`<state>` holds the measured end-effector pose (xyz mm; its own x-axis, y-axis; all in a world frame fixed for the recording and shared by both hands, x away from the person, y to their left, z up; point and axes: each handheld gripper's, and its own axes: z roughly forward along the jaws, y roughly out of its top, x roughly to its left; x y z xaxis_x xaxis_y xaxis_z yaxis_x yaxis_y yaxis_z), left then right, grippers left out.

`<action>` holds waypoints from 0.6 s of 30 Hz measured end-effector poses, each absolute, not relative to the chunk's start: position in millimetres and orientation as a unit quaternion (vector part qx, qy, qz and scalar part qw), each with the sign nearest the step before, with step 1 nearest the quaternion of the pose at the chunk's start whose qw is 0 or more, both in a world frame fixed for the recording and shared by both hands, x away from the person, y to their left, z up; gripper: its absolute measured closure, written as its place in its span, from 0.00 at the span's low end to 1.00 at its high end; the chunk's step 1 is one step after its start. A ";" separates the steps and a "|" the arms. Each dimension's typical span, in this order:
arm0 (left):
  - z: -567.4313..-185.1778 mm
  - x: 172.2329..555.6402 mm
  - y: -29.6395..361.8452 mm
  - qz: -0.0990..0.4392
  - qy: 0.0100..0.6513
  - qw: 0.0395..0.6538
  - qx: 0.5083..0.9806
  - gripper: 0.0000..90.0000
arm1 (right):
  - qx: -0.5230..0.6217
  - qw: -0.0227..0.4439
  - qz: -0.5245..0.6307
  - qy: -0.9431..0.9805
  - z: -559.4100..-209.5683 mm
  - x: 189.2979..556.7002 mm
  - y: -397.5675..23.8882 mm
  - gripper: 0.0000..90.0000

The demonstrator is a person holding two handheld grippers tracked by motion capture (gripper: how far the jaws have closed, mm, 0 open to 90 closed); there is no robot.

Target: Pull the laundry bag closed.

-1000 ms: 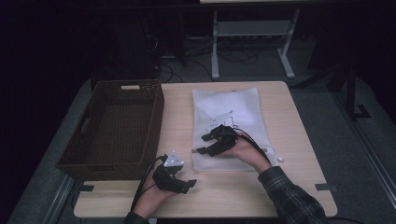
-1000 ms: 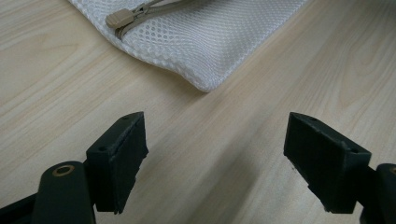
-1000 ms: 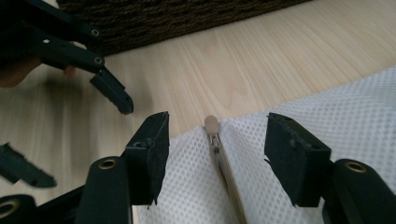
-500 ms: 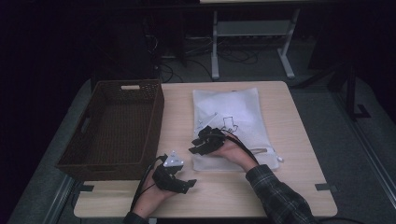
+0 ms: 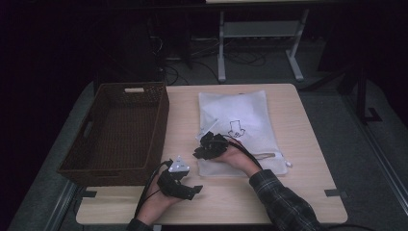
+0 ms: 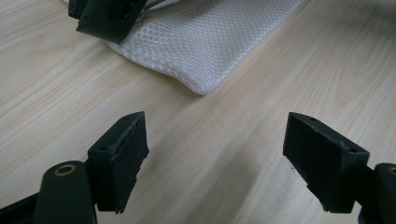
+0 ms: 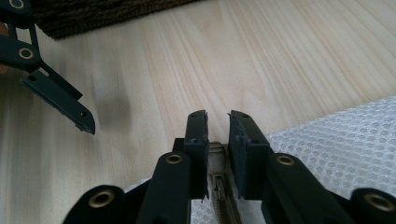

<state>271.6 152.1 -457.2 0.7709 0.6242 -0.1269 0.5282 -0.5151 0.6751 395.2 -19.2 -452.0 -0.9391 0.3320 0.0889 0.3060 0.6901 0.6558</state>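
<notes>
White mesh bag (image 5: 240,125) lies flat on the wooden table (image 5: 308,192), to the right of the brown wicker basket (image 5: 120,130).

The right gripper (image 5: 204,149) sits at the bag's near-left corner; its jaws have just been closing, and they stand narrowly apart either side of the beige zipper (image 7: 218,182), not visibly pressing on it. The left gripper (image 5: 185,185) rests near the table's front edge, jaws spread wide over bare wood, just short of the bag.
</notes>
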 end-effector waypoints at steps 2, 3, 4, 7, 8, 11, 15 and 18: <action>-457.2 271.6 152.0 0.066 0.332 0.363 0.868 0.24 | 0.171 0.019 0.354 0.919 -451.6 395.2 -19.6 0.88; -457.2 271.5 152.0 0.066 0.332 0.363 0.868 0.24 | 0.170 0.019 0.354 0.919 -451.5 395.2 -19.7 0.88; -457.2 271.5 151.9 0.066 0.332 0.363 0.868 0.24 | 0.170 0.019 0.355 0.919 -451.4 395.1 -19.8 0.88; -457.2 271.4 151.8 0.066 0.332 0.363 0.868 0.24 | 0.171 0.019 0.354 0.919 -450.8 394.8 -20.1 0.88; -457.1 271.4 151.8 0.066 0.332 0.363 0.868 0.24 | 0.171 0.019 0.355 0.919 -450.3 394.7 -20.3 0.88; -457.2 271.4 151.9 0.066 0.332 0.362 0.869 0.24 | 0.171 0.019 0.358 0.918 -448.5 394.5 -21.7 0.88; -457.2 271.3 152.2 0.067 0.332 0.363 0.868 0.24 | 0.174 0.018 0.362 0.916 -445.9 394.6 -25.7 0.88; -457.3 271.3 152.0 0.068 0.333 0.362 0.868 0.24 | 0.175 0.017 0.368 0.913 -443.6 394.1 -29.8 0.88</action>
<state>271.3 152.0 -457.3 0.7697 0.6264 -0.1235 0.5285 -0.5165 0.6737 394.1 -29.8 -443.6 -0.9382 0.3319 0.0979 0.3070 0.6679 0.6780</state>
